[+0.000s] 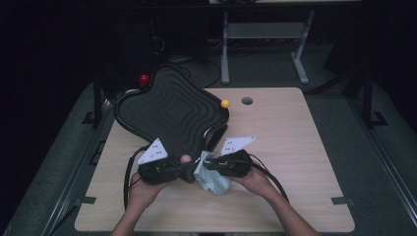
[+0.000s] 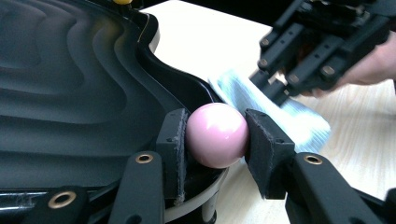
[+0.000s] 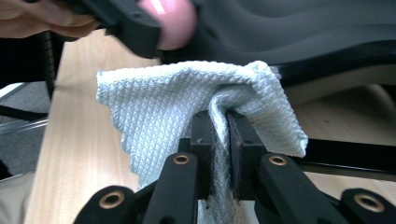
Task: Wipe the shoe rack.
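Note:
A black wavy board (image 1: 169, 112) with ridged contours lies tilted on the table; its near corner carries a pink ball (image 2: 217, 135). My left gripper (image 2: 215, 140) is shut on that pink ball (image 1: 186, 159), one pad on each side. My right gripper (image 3: 219, 135) is shut on a pale blue waffle-weave cloth (image 3: 163, 107), which bunches up between the pads and hangs beside the ball. In the high view the cloth (image 1: 211, 178) droops between the left gripper (image 1: 183, 167) and the right gripper (image 1: 209, 163), close to the board's near edge. The pink ball (image 3: 170, 21) sits just beyond the cloth.
A yellow ball (image 1: 225, 103) and a red ball (image 1: 144, 78) sit on other corners of the board. A round hole (image 1: 247, 101) marks the wooden table (image 1: 295, 162). Cables loop behind both grippers. A metal desk frame (image 1: 265, 39) stands beyond the table.

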{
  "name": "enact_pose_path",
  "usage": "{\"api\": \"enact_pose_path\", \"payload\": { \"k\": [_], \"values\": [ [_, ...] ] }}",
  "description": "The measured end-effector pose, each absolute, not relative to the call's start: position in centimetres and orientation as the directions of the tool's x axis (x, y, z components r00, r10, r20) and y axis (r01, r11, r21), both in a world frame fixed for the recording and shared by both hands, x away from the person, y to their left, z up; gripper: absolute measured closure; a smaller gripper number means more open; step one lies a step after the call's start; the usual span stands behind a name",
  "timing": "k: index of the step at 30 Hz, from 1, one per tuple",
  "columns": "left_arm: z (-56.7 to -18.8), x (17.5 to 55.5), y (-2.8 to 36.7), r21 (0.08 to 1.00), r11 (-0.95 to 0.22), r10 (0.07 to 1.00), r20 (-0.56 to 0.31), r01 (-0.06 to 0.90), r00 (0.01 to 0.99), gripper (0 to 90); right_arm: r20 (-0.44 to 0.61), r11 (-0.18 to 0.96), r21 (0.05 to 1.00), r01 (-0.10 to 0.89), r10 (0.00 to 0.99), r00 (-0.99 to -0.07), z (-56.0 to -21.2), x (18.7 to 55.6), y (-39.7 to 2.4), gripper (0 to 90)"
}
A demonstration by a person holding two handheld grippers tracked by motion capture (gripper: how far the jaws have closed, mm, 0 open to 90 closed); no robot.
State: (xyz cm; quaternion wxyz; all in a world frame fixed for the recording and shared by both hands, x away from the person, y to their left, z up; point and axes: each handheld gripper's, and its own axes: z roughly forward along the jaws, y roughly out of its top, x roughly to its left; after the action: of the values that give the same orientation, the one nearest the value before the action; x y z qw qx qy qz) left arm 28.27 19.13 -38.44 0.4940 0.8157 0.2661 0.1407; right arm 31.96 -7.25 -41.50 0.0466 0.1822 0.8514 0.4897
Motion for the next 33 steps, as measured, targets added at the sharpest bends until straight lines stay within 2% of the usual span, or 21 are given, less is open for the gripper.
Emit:
{"api": "enact_pose_path", "payload": {
  "k": [9, 16, 23, 33],
  "values": [
    [-38.5, 28.5, 19.0, 0.882, -0.365, 0.579, -0.033, 0.296, 0.814, 60.5, 0.099, 0.475, 0.848, 0.236, 0.296, -0.95, -42.1, 30.9, -5.2, 81.7],
    [-38.5, 28.5, 19.0, 0.882, -0.366, 0.58, -0.033, 0.296, 0.814, 60.4, 0.107, 0.471, 0.84, 0.27, 0.343, -0.933, -42.3, 31.6, -6.4, 81.7],
    [-38.5, 28.5, 19.0, 0.883, -0.364, 0.583, -0.032, 0.296, 0.812, 60.5, 0.122, 0.463, 0.844, 0.271, 0.326, -0.937, -43.0, 31.3, -5.4, 81.8],
    [-38.5, 28.4, 19.0, 0.885, -0.361, 0.585, -0.03, 0.294, 0.811, 60.4, 0.138, 0.465, 0.828, 0.312, 0.37, -0.919, -44.9, 32.1, -4.3, 81.7]
  ]
}}
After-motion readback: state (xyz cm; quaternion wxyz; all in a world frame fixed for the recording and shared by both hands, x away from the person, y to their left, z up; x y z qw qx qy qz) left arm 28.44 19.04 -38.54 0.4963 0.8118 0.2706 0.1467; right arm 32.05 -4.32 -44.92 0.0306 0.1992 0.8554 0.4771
